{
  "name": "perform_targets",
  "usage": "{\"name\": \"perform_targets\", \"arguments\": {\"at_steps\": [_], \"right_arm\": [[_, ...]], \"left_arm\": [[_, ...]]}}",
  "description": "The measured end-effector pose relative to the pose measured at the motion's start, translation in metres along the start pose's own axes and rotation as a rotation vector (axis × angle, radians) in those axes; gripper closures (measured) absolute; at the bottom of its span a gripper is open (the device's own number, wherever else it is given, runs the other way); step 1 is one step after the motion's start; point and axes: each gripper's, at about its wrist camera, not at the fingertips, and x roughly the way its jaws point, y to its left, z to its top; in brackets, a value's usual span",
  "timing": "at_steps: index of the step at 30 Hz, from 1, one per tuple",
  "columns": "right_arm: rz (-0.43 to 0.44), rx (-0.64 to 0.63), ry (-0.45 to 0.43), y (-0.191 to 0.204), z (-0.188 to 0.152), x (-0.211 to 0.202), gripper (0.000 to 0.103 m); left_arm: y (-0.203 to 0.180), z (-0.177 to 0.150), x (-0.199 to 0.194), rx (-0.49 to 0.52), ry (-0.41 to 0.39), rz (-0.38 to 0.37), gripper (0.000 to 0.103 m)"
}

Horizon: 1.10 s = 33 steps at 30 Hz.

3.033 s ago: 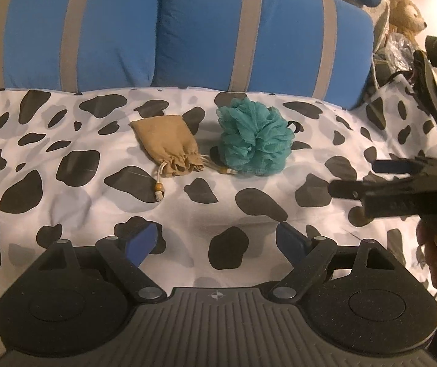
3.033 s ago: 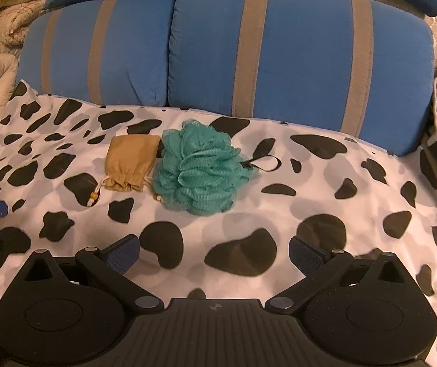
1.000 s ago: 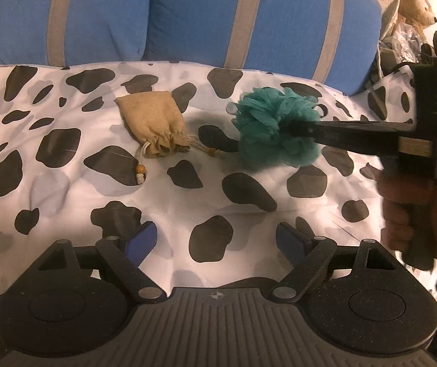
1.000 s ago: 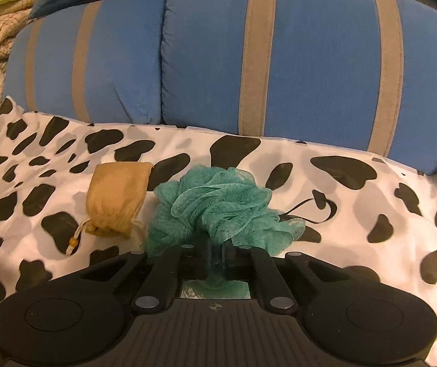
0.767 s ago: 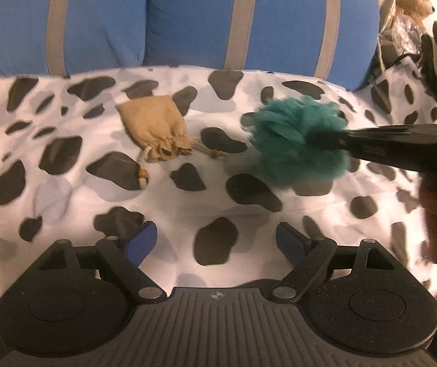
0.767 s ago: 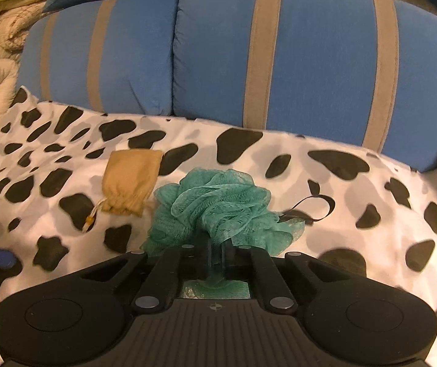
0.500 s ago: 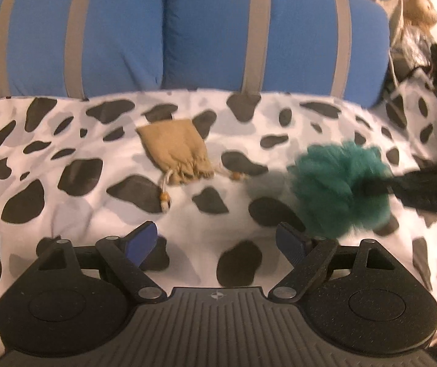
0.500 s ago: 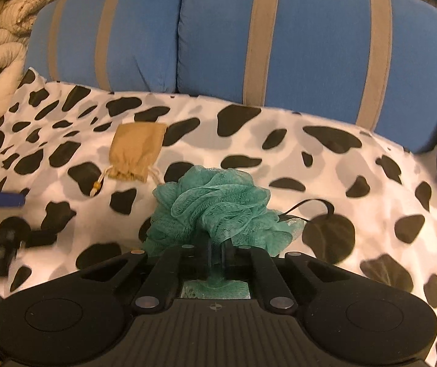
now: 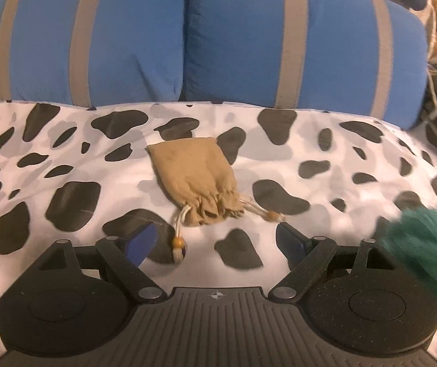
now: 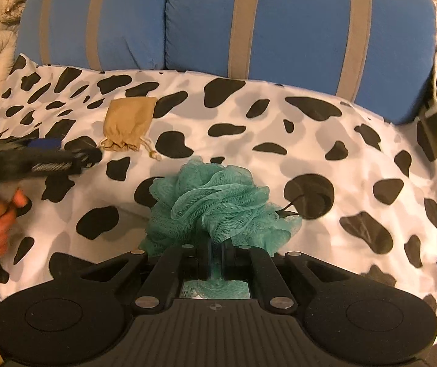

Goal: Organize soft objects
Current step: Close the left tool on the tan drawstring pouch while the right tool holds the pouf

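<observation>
Right gripper point(image 10: 215, 260) was clamped on the teal mesh bath loofah point(image 10: 218, 205), holding it above the black-and-white cow-print bedspread point(image 10: 310, 140), its black loop trailing to the right. Left gripper point(image 9: 215, 241) was spread wide, nothing between its blue pads point(image 9: 140, 243), pointed at the tan drawstring cloth pouch point(image 9: 197, 177) lying flat on the bedspread just ahead. Two blue pillows with grey stripes point(image 9: 188, 36) sat behind. Loofah was well apart from the pouch.
</observation>
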Motion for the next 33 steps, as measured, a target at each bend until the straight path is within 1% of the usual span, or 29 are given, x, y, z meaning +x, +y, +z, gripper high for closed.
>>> {"name": "perform_targets", "arguments": {"at_steps": [2,4,9,11,16,17,18,19,21,22,24,28,31,33], "right_arm": [[0.002,0.003,0.006,0.001,-0.001,-0.003,0.096],[0.009,0.006,0.013,0.001,-0.002,-0.004,0.096],[0.021,0.004,0.023,0.001,-0.004,-0.005,0.095],[0.026,0.005,0.027,-0.001,-0.004,-0.005,0.095],[0.032,0.004,0.034,-0.002,-0.005,-0.003,0.095],[0.034,0.006,0.032,-0.003,-0.004,-0.003,0.095],[0.037,0.008,0.032,-0.003,-0.004,-0.004,0.095],[0.037,0.011,0.032,-0.003,-0.004,-0.003,0.095],[0.036,0.010,0.032,-0.003,-0.004,-0.003,0.095],[0.037,0.010,0.032,-0.003,-0.005,-0.003,0.095],[0.035,0.010,0.033,-0.003,-0.005,-0.002,0.095],[0.031,0.014,0.025,-0.002,-0.006,-0.002,0.095],[0.016,0.017,0.001,-0.004,-0.006,-0.006,0.095],[0.000,0.010,-0.034,-0.005,-0.007,-0.012,0.096]], "left_arm": [[0.000,0.002,0.014,-0.001,0.004,0.001,0.018],[0.001,0.005,0.030,-0.007,0.017,0.024,0.017],[0.008,0.008,0.064,-0.057,0.053,0.032,0.017],[0.014,0.009,0.069,-0.104,0.044,0.023,0.018],[0.032,0.013,0.071,-0.270,0.013,-0.034,0.019],[0.035,0.014,0.072,-0.294,0.012,-0.043,0.023],[0.038,0.014,0.072,-0.319,0.011,-0.050,0.040],[0.039,0.015,0.075,-0.333,0.025,-0.054,0.064],[0.044,0.014,0.077,-0.364,0.048,-0.072,0.081],[0.046,0.013,0.077,-0.380,0.053,-0.082,0.085],[0.050,0.009,0.076,-0.388,0.060,-0.102,0.088],[0.049,0.003,0.068,-0.358,0.076,-0.125,0.091],[0.046,0.000,0.058,-0.321,0.084,-0.116,0.092],[0.041,-0.002,0.049,-0.290,0.084,-0.106,0.093]]}}
